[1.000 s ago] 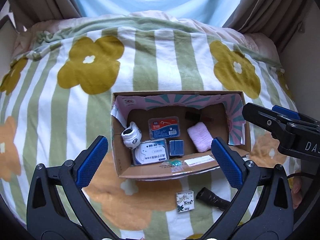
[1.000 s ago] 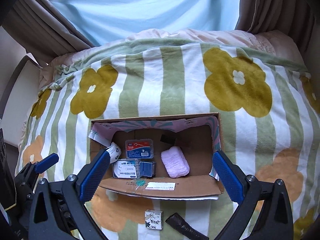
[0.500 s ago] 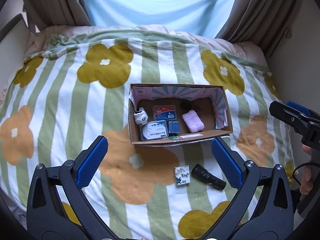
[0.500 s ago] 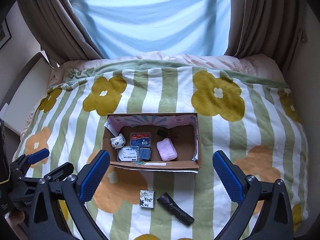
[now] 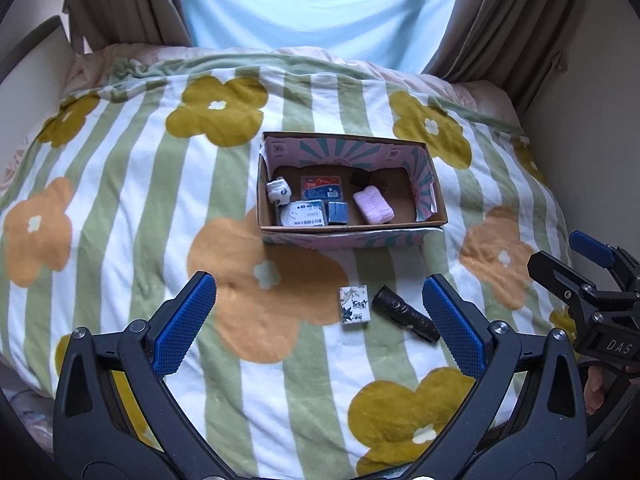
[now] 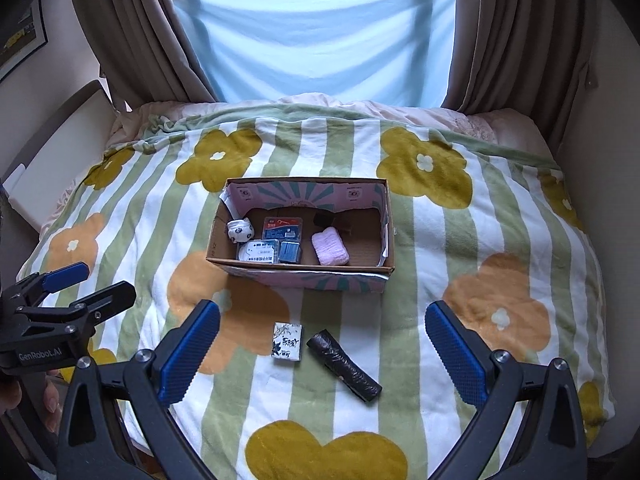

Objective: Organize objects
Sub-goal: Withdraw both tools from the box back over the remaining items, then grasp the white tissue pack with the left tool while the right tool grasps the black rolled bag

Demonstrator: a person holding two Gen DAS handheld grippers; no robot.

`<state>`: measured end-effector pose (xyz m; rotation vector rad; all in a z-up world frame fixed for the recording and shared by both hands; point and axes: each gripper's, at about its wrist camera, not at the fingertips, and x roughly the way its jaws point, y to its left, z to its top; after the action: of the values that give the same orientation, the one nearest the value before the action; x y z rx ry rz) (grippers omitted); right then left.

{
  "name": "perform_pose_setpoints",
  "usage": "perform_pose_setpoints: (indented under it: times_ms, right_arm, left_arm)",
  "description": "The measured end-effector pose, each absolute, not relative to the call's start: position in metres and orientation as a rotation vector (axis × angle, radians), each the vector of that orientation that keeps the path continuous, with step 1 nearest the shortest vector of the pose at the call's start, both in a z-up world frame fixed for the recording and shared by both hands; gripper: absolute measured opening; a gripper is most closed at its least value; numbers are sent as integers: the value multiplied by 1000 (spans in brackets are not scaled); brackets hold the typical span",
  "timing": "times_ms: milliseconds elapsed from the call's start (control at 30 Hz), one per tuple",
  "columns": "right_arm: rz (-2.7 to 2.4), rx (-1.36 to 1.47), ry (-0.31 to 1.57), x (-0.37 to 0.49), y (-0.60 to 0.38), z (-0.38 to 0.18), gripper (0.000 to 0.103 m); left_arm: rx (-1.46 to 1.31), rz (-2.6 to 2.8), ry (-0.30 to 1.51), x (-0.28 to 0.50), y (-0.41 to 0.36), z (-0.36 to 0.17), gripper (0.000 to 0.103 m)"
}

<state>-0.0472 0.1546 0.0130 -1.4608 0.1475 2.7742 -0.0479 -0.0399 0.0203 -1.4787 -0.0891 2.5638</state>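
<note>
1. Two hand-held grippers with black frames and blue textured pads hang above the bed: the left gripper point(image 5: 319, 322) and the right gripper point(image 6: 322, 350), each with its jaws spread wide and nothing between them.
2. One open cardboard box with a pink-and-teal patterned lining point(image 6: 298, 274) sits on the green-and-white striped blanket with yellow and orange flowers point(image 6: 460, 240), at 12 o'clock from both grippers.
3. Five items are clearly visible inside the box: one white rolled sock with dark spots point(image 6: 240, 231) at its 9 o'clock end, one blue flat plastic case with a red label point(image 6: 282, 228) beside it, one white round-cornered packet point(image 6: 258, 252) at the near wall, one small dark-blue square box point(image 6: 289, 251) just right of that, and one pink folded cloth point(image 6: 330, 246) near the middle. A dark patch behind the cloth is too dim to tell.
4. Two items lie outside on the blanket, at 6 o'clock from the box: one small white card box with black ink-style print point(image 6: 287, 341) and one black crinkled plastic roll point(image 6: 344, 366) just at its 3 o'clock side, apart from it.
</note>
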Motion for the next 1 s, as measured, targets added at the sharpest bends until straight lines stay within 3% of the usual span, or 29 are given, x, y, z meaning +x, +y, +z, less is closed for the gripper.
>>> perform_pose_setpoints:
  times_ms: [567, 1000]
  right_arm:
    - [2820, -1425, 165, -22, 167, 9, 102]
    - [2833, -1554, 5, -22, 170, -56, 102]
  left_arm:
    - [-1477, 2506, -65, -26, -25, 12, 103]
    - [-1496, 2342, 122, -38, 3, -57, 103]
